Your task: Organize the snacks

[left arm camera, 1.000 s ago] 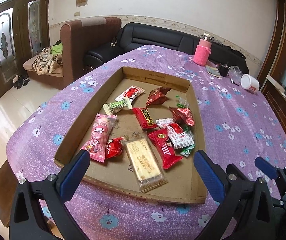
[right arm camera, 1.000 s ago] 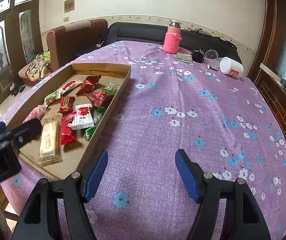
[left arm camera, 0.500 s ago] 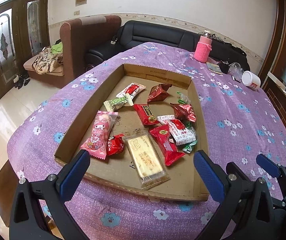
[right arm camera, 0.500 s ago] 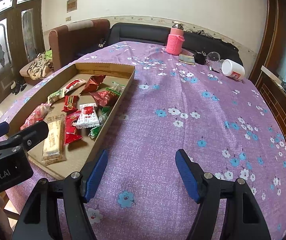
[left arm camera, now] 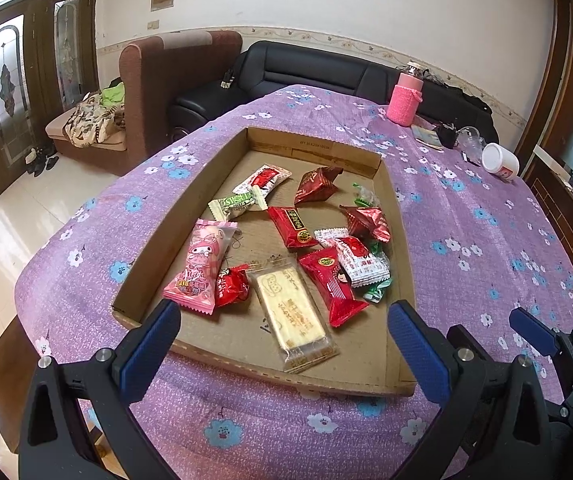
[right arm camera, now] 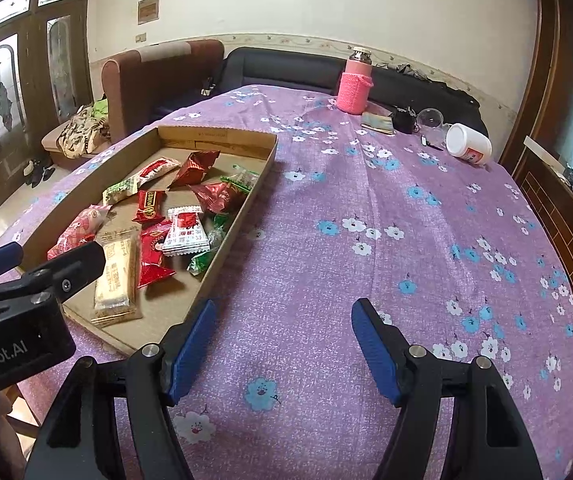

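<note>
Fingers of the left gripper (left arm camera: 282,326) stand wide apart and hold nothing; they hang over the near edge of the cardboard tray (left arm camera: 190,200). Fingers of the right gripper (right arm camera: 282,344) are likewise spread and empty, above bare purple cloth on the counter (right arm camera: 366,200), just right of the tray. Wrapped snacks lie loose inside the tray: a clear-wrapped biscuit bar (left arm camera: 292,316) nearest, a pink packet (left arm camera: 202,262) at its left, red packets (left arm camera: 330,280) at its right.
</note>
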### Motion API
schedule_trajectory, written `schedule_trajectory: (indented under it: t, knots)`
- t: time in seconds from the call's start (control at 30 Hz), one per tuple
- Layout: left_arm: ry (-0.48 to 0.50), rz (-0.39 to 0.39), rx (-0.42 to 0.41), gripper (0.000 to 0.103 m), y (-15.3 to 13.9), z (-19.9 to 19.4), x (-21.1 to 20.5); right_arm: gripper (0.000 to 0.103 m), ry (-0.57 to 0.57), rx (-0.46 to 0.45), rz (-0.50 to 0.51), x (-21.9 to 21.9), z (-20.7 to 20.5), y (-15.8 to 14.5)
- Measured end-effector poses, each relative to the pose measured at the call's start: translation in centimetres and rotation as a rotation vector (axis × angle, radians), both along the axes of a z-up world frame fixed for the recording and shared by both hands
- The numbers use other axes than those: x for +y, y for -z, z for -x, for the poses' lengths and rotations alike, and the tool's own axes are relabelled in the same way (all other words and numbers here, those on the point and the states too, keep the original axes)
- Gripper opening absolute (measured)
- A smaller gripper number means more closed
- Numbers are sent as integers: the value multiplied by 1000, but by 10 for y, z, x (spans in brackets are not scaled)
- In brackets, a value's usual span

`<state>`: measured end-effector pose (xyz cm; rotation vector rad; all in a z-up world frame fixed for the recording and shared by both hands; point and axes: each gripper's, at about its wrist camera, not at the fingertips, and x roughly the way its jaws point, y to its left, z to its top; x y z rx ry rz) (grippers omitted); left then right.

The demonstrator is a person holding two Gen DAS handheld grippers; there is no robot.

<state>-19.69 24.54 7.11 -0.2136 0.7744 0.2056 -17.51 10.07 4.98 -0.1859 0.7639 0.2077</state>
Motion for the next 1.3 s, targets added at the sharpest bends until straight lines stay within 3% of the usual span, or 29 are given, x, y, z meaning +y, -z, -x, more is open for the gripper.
schedule_trajectory:
  t: [1.3]
  knots:
    - [10,4,4,103,-2,3,-4,78,-15,-3,-7,0,4,-2]
